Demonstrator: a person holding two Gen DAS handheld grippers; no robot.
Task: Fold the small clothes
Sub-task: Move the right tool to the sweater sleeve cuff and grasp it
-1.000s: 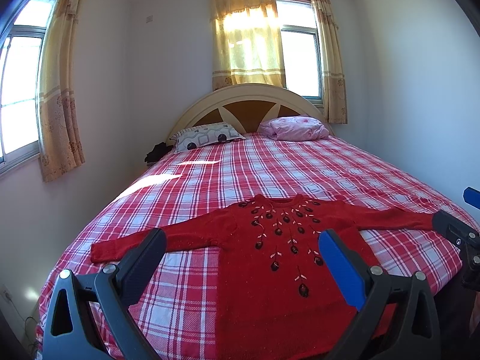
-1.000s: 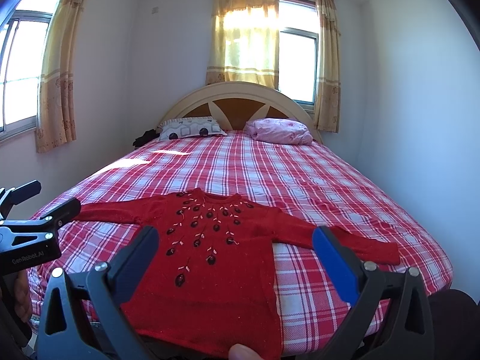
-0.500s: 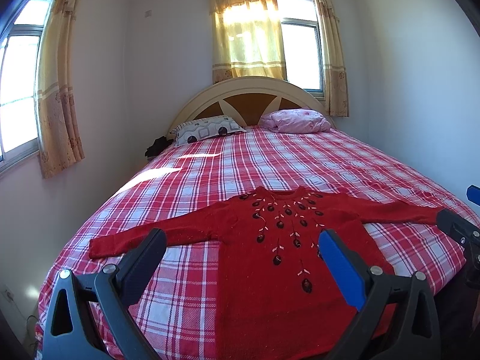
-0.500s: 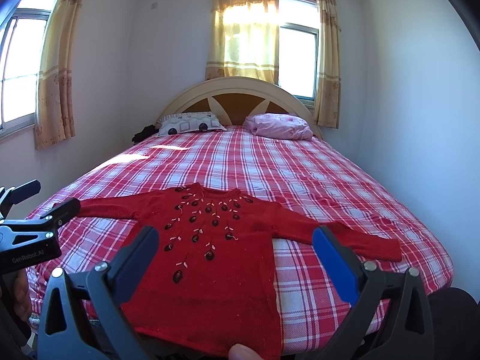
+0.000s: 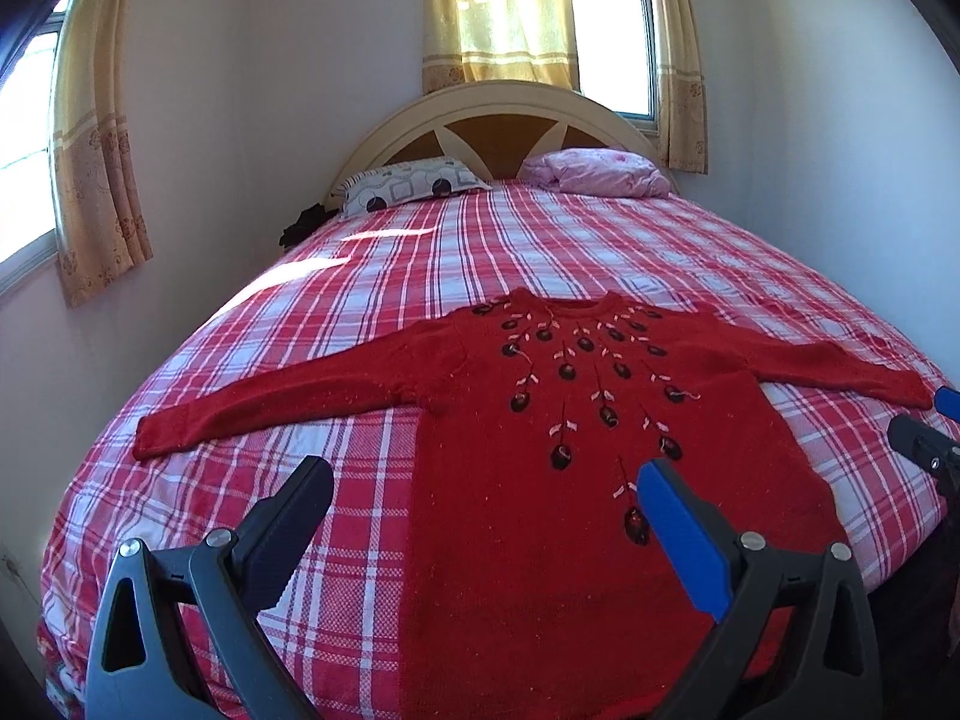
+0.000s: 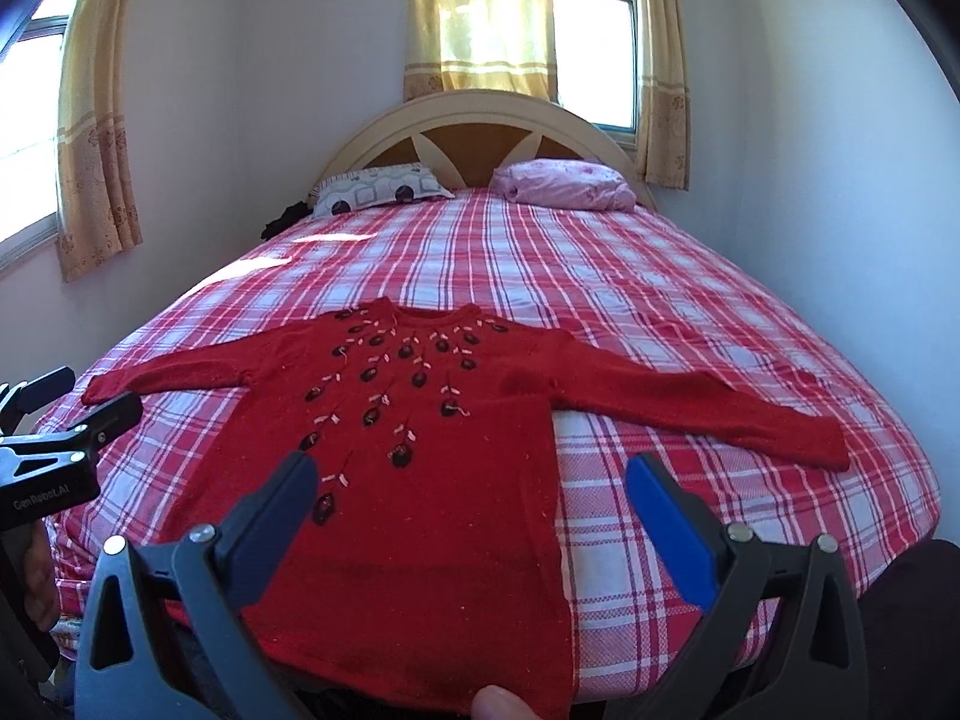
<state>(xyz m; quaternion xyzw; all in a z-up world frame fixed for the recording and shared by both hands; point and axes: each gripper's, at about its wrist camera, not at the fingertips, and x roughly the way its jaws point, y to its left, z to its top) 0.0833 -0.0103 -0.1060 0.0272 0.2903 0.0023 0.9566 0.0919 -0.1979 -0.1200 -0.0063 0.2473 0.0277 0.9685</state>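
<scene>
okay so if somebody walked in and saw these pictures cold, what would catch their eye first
The red sweater first: it lies flat with both sleeves spread, at the near end of the red plaid bed. Next, the open left gripper and open right gripper, both hovering over its hem, holding nothing.

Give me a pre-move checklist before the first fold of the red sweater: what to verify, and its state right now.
1. Red sweater lies flat, front up, on the plaid bedspread: ok.
2. Both sleeves spread out sideways, not tucked under: ok.
3. Left tool open, holding nothing: ok.
4. Right tool open, holding nothing: ok.
5. Hem straight at the bed's near edge: cannot tell, hidden behind the tools.
</scene>
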